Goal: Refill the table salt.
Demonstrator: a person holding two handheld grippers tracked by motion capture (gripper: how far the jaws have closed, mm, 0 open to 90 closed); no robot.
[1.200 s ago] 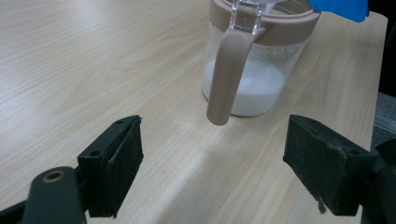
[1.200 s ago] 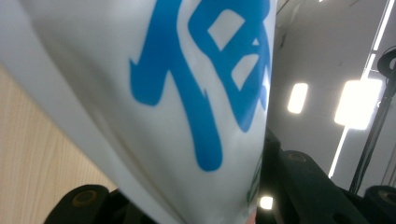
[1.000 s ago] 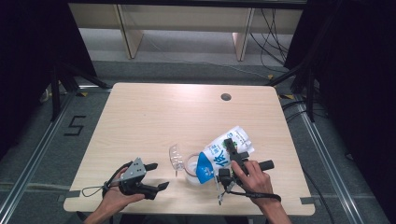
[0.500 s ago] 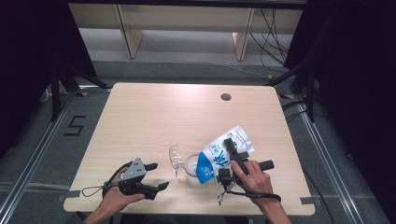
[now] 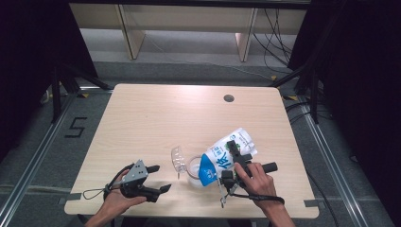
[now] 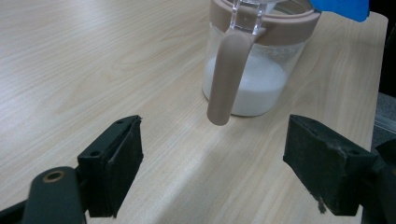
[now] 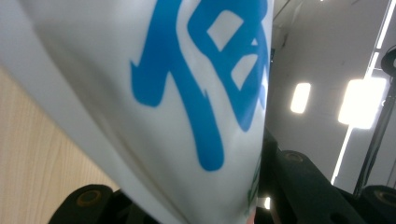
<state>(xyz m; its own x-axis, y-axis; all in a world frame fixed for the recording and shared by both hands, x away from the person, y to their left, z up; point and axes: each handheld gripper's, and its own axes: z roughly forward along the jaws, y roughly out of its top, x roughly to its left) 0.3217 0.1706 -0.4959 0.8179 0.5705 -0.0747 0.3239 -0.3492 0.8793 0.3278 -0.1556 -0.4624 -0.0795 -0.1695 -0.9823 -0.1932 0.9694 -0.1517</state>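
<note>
Pouch: white and blue bag [image 5: 226,157] tilted, blue end down over the jar's mouth, near the table's front edge, right of middle.
Right gripper [image 5: 232,163]: jaws pinching the pouch across its middle; its own view is mostly blurred print, so the pads' exact seat is unclear.
Jar [image 6: 255,70]: clear, brown-rimmed, white powder inside, lid [image 5: 178,158] swung open to its left.
Left gripper [image 5: 158,178]: jaws spread, holding nothing, resting near the jar.
Table [image 5: 156,118]: pale wood.
</note>
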